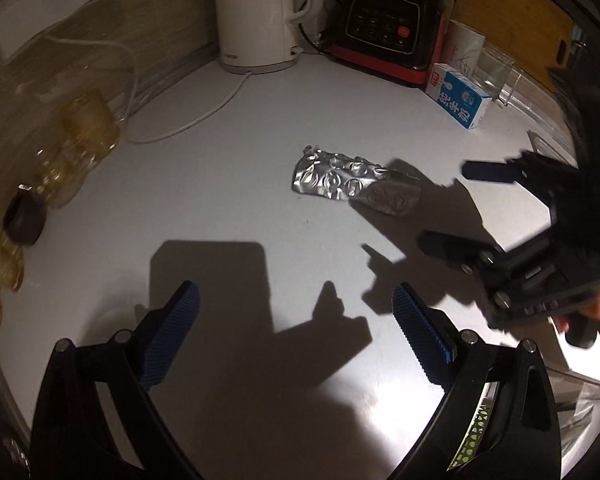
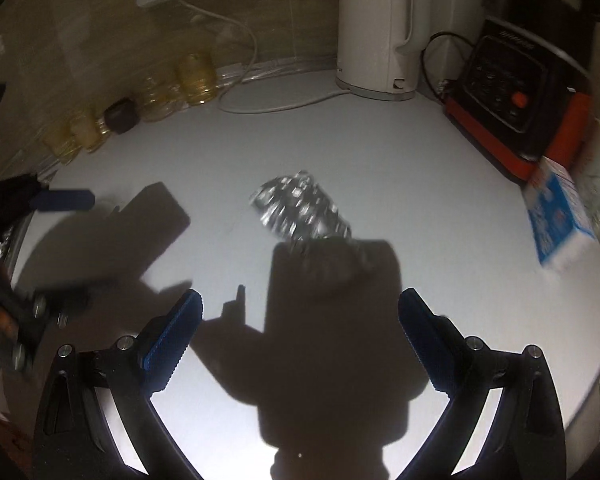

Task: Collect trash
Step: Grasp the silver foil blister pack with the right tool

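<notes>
Left gripper (image 1: 296,332) and right gripper (image 2: 300,336): each a glossy black plastic frame with silver screw heads at the joints, ending in two blue ribbed finger pads (image 1: 172,340).

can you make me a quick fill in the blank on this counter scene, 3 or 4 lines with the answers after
1. The silver blister pack lies flat on the ____ countertop.
2. The kettle standing by the wall is ____ in colour.
3. Both the left gripper and the right gripper are ____, holding nothing.
4. The blue and white carton sits beside the black and ____ appliance.

Missing words: white; white; open; red
</notes>
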